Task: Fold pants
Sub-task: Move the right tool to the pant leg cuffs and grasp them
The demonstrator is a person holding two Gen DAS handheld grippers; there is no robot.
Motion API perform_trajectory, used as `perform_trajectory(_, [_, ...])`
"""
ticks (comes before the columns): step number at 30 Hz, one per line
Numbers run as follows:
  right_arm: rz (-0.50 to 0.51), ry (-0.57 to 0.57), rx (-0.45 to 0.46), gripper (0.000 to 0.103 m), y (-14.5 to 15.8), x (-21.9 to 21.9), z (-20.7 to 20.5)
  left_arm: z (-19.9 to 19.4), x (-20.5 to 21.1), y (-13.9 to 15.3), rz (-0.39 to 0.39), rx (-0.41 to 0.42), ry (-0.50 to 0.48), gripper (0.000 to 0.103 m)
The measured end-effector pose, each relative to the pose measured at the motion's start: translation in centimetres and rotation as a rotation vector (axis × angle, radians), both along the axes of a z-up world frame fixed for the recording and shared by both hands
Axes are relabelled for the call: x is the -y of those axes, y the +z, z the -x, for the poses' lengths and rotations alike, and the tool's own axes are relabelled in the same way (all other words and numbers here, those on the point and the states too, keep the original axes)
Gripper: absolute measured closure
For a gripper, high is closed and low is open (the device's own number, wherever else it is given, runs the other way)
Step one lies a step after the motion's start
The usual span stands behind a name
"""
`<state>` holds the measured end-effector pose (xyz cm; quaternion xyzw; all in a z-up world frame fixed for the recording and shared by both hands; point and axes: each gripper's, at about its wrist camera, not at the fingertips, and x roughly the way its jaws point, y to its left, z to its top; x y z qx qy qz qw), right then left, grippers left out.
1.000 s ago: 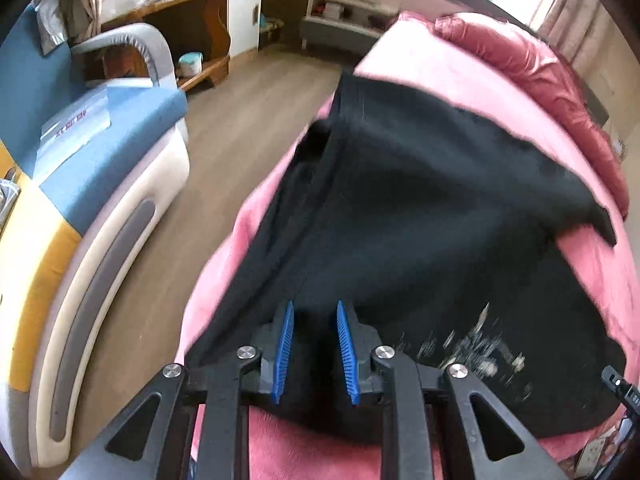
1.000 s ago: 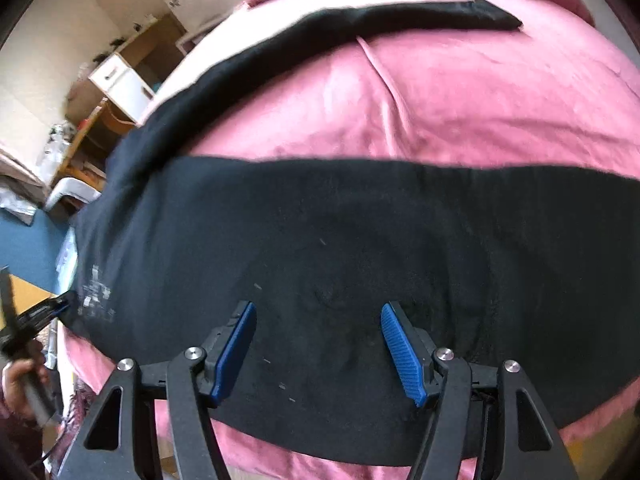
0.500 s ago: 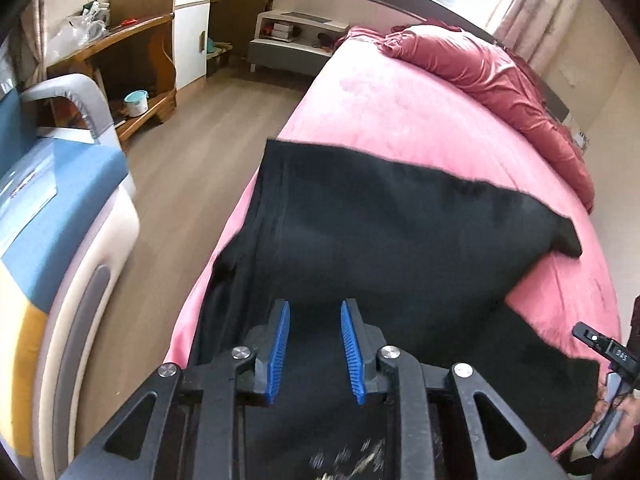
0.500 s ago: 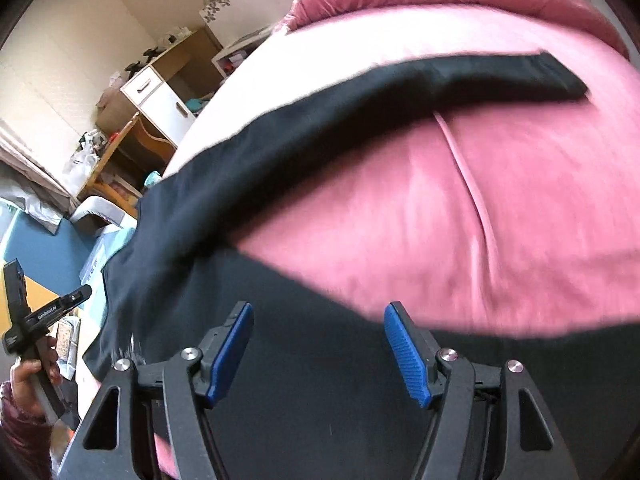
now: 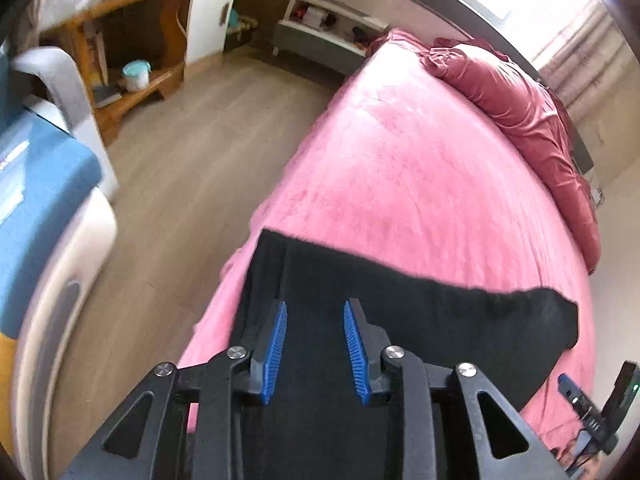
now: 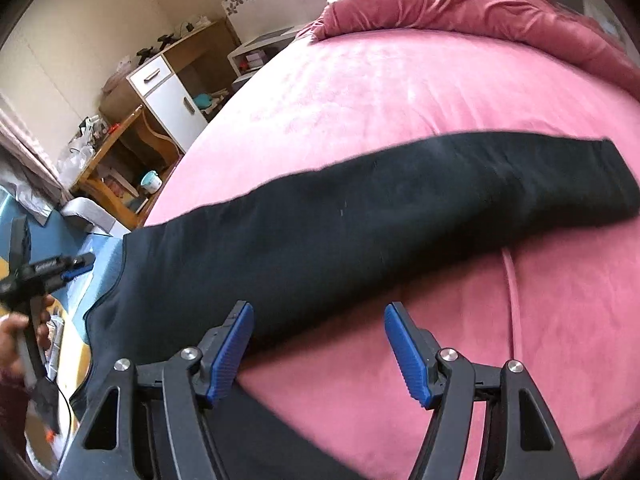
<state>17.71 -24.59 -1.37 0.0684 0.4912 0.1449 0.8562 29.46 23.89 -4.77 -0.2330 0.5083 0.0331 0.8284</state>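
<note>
Left gripper: the left gripper (image 5: pixel 314 350) hangs just over the waist end of the pants (image 5: pixel 400 320), its blue pads a moderate gap apart with only dark cloth seen through the gap; released, nothing pinched.
Right gripper: the right gripper (image 6: pixel 320 354) hovers with its pads spread wide, one over the near edge of the pants (image 6: pixel 360 220), the other over bare bedspread; released as well.
Pants: black, laid flat as one long band across the pink bed (image 6: pixel 400 80), one leg seemingly on the other, hem end at the far right.
Doing the step well: probably the next fold is lengthwise, so each gripper should bite both layers at an edge, lift together, and keep the cloth taut to avoid creases.
Change from earlier: half a second ago the legs lay apart in a V with pink showing between; now they lie together. The left pads have opened a little; the right pads stay wide.
Far end: a rumpled red quilt (image 5: pixel 520 108) lies well apart from the pants.
</note>
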Motion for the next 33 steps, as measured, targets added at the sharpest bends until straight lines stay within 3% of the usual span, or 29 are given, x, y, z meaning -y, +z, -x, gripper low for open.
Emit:
perform_trajectory(4, [0.02, 0.027, 0.005, 0.03, 0.0, -0.9, -2.7, -3.1, -1.0, -1.9, 0.005, -0.045, 0.068, 0.053])
perform_trajectory(6, [0.029, 0.033, 0.01, 0.027, 0.3, -1.0, -4.0, -4.1, -1.0, -2.6, 0.003, -0.058, 0.074, 0.05])
perform_trajectory(12, [0.038, -0.01, 0.015, 0.018, 0.6, -0.4, -8.7, -6.6, -0.6, -4.9, -0.049, -0.126, 0.064, 0.051])
perform_trajectory(13, [0.051, -0.022, 0.013, 0.017, 0.4, -0.3, -9.7, -6.8, -0.2, -5.3, -0.067, -0.143, 0.057, 0.053])
perform_trajectory(14, [0.066, -0.033, 0.013, 0.017, 0.3, -0.2, -10.5, -6.7, 0.0, -5.3, -0.081, -0.135, 0.052, 0.065])
perform_trajectory(16, [0.099, -0.062, 0.013, 0.017, 0.0, 0.1, -12.3, -6.4, 0.6, -4.9, -0.121, -0.098, 0.007, 0.082])
perform_trajectory(19, [0.152, -0.079, 0.015, 0.017, -0.5, 0.1, -14.6, -5.0, 0.7, -3.9, -0.118, -0.012, -0.008, 0.09])
perform_trajectory(25, [0.276, -0.132, -0.033, 0.017, -2.5, 0.5, -18.5, -0.8, 1.4, 0.2, -0.086, 0.209, -0.087, 0.091])
perform_trajectory(27, [0.328, -0.144, -0.037, 0.017, -3.1, 0.5, -19.4, 0.4, 1.7, 1.4, -0.077, 0.248, -0.119, 0.091])
perform_trajectory(30, [0.375, -0.167, -0.117, 0.019, -5.1, 1.0, -20.6, 1.8, 1.9, 2.6, -0.079, 0.286, -0.151, 0.091])
perform_trajectory(32, [0.343, -0.159, -0.111, 0.027, -5.5, 1.1, -20.5, 2.3, 1.9, 3.3, -0.07, 0.297, -0.167, 0.091])
perform_trajectory(33, [0.319, -0.145, -0.112, 0.04, -5.4, 1.0, -20.5, 2.7, 2.0, 3.5, -0.074, 0.299, -0.173, 0.091])
